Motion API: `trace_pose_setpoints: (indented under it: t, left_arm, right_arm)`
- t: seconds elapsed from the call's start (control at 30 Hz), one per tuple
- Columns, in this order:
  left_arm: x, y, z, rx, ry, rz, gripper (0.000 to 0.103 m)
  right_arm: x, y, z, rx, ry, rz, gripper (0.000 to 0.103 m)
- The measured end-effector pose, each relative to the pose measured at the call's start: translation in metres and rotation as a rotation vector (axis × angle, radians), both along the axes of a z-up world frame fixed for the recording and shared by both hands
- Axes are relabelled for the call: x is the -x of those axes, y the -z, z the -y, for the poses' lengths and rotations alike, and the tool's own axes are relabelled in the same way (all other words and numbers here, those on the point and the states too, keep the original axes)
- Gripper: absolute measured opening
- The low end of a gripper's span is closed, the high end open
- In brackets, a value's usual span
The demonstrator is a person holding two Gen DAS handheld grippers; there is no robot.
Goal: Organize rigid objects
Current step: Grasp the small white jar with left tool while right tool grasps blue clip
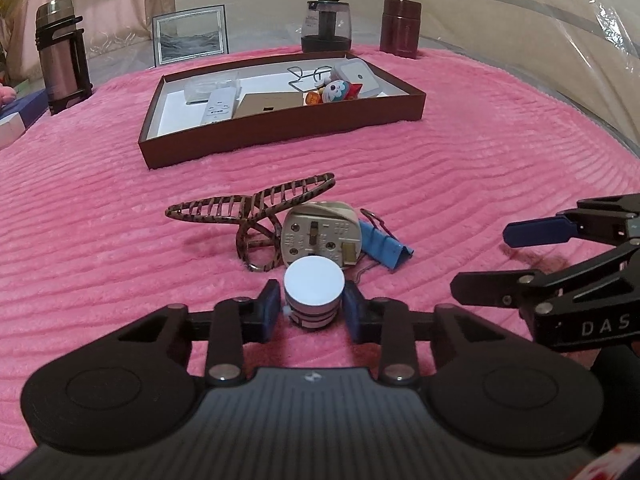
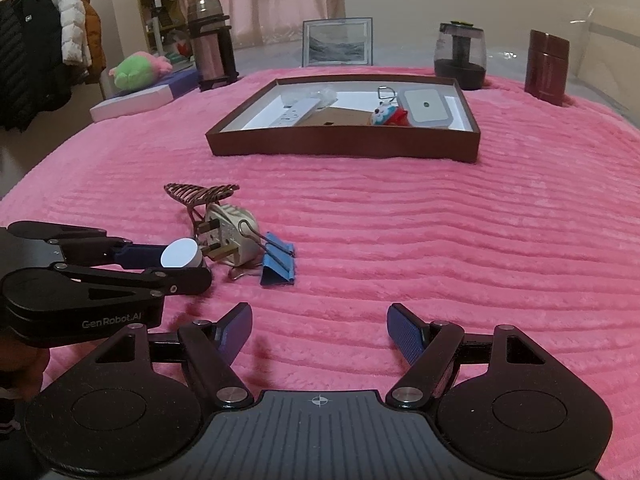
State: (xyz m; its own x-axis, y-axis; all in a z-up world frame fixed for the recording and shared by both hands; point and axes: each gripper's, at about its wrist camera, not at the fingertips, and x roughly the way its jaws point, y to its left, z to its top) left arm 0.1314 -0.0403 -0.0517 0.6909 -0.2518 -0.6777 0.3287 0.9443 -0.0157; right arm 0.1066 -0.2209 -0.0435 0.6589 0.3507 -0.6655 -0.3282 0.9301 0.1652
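- The left gripper (image 1: 314, 306) pinches a small white cylinder (image 1: 314, 290), its 2 blue pads pressed on either side; the cylinder's lower part is hidden between the pads, so whether it rests on the pink blanket (image 1: 460, 152) cannot be told.
- Just beyond the cylinder lies a cream plug adapter (image 1: 320, 236) on its side, pins toward the camera. A brown patterned hair claw (image 1: 256, 210) sits against its left, and a blue binder clip (image 1: 386, 246) lies at its right, partly hidden behind the adapter.
- From the right wrist view, the cylinder (image 2: 180, 254) stands just beside the adapter's pins (image 2: 210, 240); contact is hard to judge.
- The right gripper (image 2: 320, 330) has its fingers spread wide over bare blanket, holding nothing, near the binder clip (image 2: 278, 260) but apart from it.
- Farther back sits a brown tray (image 1: 280, 130) with a white floor. It holds a white remote (image 1: 218, 108), a tan flat box (image 1: 268, 104), a small toy figure (image 1: 338, 90), a white rounded case (image 1: 358, 76) and wire glasses (image 1: 310, 74); a clear item at the tray's back left is too faint to identify.
- Behind the tray stand a thermos (image 1: 60, 54), a framed picture (image 1: 190, 34), a dark glass pot (image 1: 326, 26) and a maroon canister (image 1: 400, 28).
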Motion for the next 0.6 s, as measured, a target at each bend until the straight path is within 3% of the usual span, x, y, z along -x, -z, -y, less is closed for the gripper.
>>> trace_pose_setpoints:
  t: [0.47, 0.6]
  left_arm:
    - [0.000, -0.011, -0.027, 0.008, -0.056, 0.025, 0.025]
    - [-0.001, -0.010, -0.030, 0.013, -0.065, 0.022, 0.025]
  right_arm:
    - [-0.025, 0.007, -0.025, 0.048, -0.121, 0.047, 0.071]
    - [-0.037, 0.011, -0.038, 0.078, -0.148, 0.054, 0.055]
